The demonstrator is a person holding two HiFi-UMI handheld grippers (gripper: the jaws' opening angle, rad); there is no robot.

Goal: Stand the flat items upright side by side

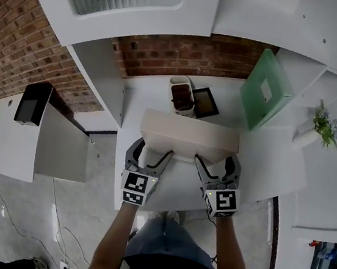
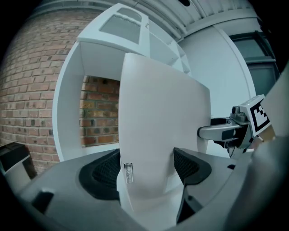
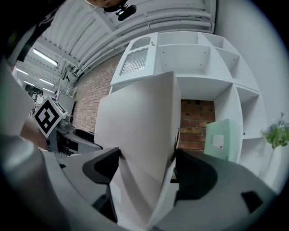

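Observation:
A flat white folder [image 1: 190, 137] is held level above the white shelf surface [image 1: 258, 155], seen from above as a pale slab. My left gripper [image 1: 153, 159] is shut on its left near corner, and the folder [image 2: 158, 135] fills the left gripper view between the pads. My right gripper [image 1: 213, 166] is shut on the right near corner; the folder [image 3: 140, 140] shows there with its covers slightly parted. A green folder [image 1: 265, 91] stands upright, leaning against the shelf's right divider, and shows as a green folder [image 3: 221, 140] in the right gripper view.
A white cup holding dark things [image 1: 182, 97] and a small dark picture frame [image 1: 205, 102] sit at the back of the shelf by the brick wall [image 1: 185, 56]. A small potted plant [image 1: 324, 123] stands in the compartment to the right.

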